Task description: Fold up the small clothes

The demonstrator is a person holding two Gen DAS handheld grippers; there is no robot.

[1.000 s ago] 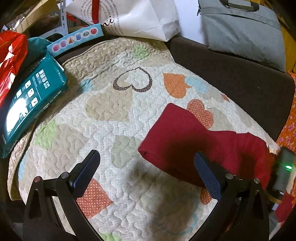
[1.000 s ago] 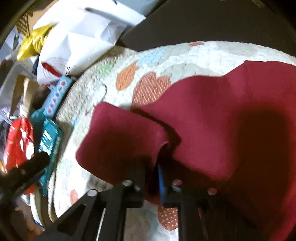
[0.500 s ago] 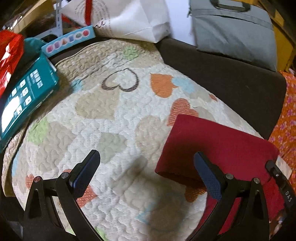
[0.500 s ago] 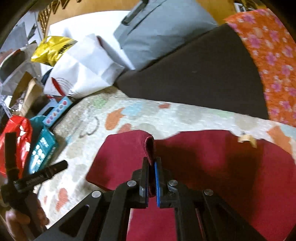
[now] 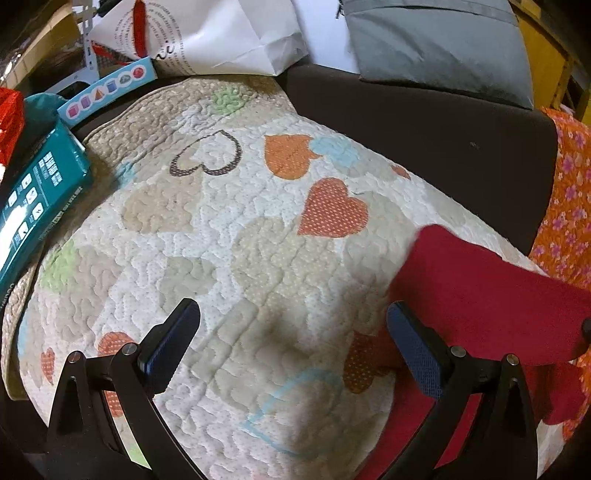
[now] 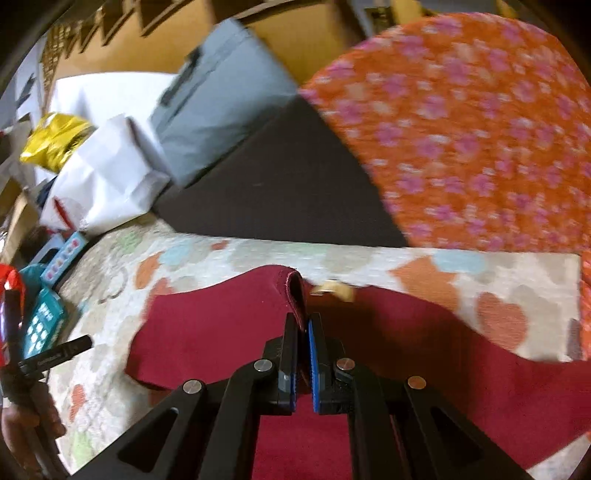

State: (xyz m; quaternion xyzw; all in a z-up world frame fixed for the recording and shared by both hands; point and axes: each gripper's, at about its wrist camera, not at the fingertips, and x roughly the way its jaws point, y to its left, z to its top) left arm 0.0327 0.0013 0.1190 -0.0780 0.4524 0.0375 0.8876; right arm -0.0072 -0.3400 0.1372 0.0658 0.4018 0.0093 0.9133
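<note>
A dark red garment (image 5: 491, 295) lies at the right side of a heart-patterned quilt (image 5: 229, 240). My right gripper (image 6: 303, 328) is shut on a hemmed edge of the red garment (image 6: 229, 332) and holds that edge lifted and folded over the rest of the cloth. My left gripper (image 5: 295, 325) is open and empty above the quilt, with its right finger (image 5: 413, 347) over the garment's left edge. The left gripper also shows at the left edge of the right wrist view (image 6: 48, 360).
A teal box (image 5: 33, 199) and a light blue box (image 5: 107, 88) lie at the quilt's left edge. A white paper bag (image 5: 221, 33) and a grey bag (image 5: 439, 40) stand behind. A dark cushion (image 5: 424, 133) and orange floral fabric (image 5: 569, 206) border the right.
My right gripper has carried the red garment's edge to the right, so the fold now lies further right on the quilt. My left gripper stayed open and shifted slightly.
</note>
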